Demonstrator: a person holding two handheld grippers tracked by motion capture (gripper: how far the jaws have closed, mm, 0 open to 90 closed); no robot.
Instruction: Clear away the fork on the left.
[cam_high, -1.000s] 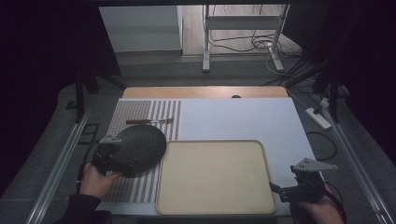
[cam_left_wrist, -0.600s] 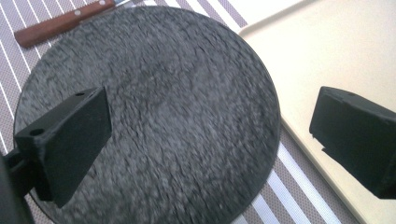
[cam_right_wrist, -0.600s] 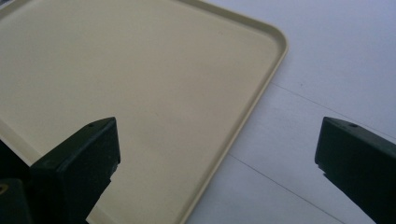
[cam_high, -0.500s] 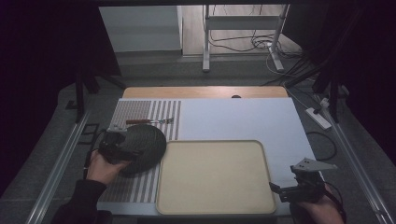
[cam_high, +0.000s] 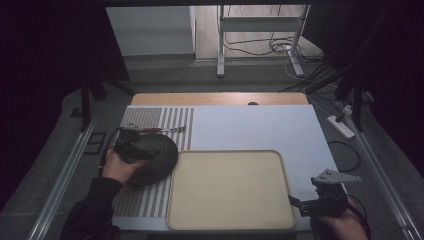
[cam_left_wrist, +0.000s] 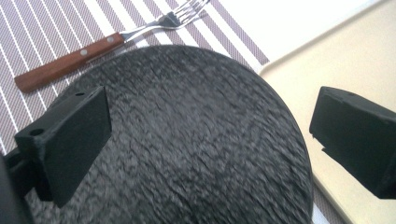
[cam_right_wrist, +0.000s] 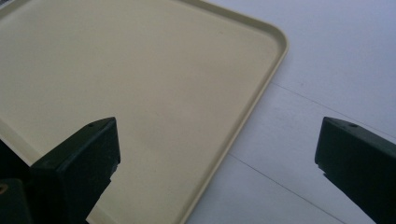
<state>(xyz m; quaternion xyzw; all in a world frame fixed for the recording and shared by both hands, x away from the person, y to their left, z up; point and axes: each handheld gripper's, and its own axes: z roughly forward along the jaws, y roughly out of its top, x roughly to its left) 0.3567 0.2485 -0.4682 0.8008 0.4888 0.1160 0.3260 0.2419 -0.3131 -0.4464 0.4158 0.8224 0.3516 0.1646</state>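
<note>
High view: left gripper (cam_high: 131, 146) over the dark plate (cam_high: 157, 159) on the striped mat (cam_high: 145, 200), near the table's left edge; tray (cam_high: 230, 222) just right of the plate, at the front edge.
Left gripper view: jaws spread wide, one over the plate's left part, the other beyond its right rim above the tray (cam_left_wrist: 369, 56); nothing clamped between them, contact with the plate not clear.
Right gripper view: right gripper (cam_right_wrist: 217, 158) released, jaws wide apart, poised over the tray's (cam_right_wrist: 140, 84) corner and the white table (cam_right_wrist: 336, 60); nothing held.
Right gripper, high view: at the front right corner of the table (cam_high: 320, 202), just beside the tray's right rim, well apart from the plate.
Plate: flat on the mat, rim at or over the tray's left rim; round, so no long axis and no heading to report; rough dark face turned up.
Fork (cam_left_wrist: 100, 44): wooden handle, on the mat just behind the plate; long axis roughly along the table's back edge, tines (cam_high: 176, 129) toward the right, handle toward the left edge.
Progress: early, by the look of it; plate not gripped, tray bare, fork untouched.
Left to do, likely: close on the plate's rim, lift it, carry it right, set it on the tray.
Risk: thin rim, flat on cloth, hard to catch.
</note>
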